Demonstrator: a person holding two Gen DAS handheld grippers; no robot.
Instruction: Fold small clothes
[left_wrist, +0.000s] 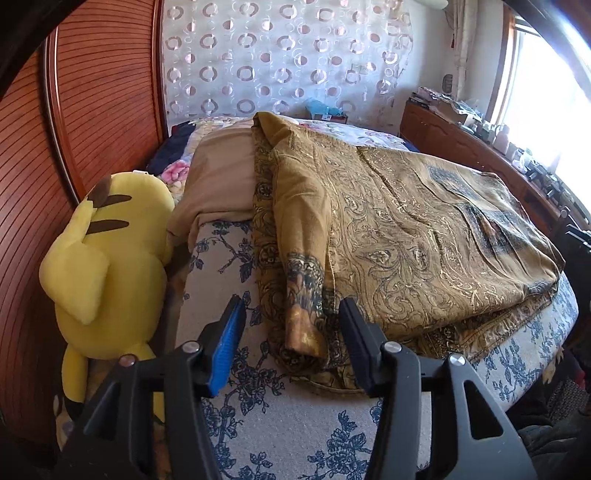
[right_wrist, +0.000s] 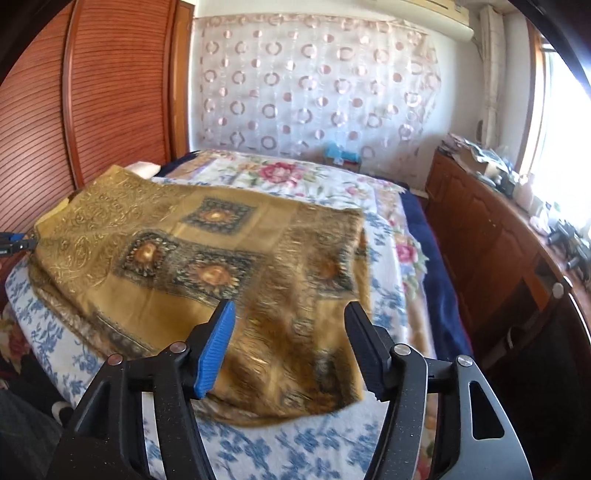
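Mustard-gold printed cloth, thin and limp by its drape, is the garment (left_wrist: 406, 229); it lies partly folded on the blue-floral bed cover (left_wrist: 295, 424). Left wrist view: the left gripper (left_wrist: 291, 328) is spread and holds nothing, its fingers either side of a folded sleeve (left_wrist: 303, 280) at the garment's near edge. A yellow plush toy (left_wrist: 107, 258) lies just beside the bed. The fabric likely slips and sags; pinch at the sleeve cuff or a hem.

Right wrist view: the right gripper (right_wrist: 290, 332) is also spread and empty, above the garment's near corner (right_wrist: 295, 387). Motion blur hides whether it touches the cloth. Grip both layers at that corner.
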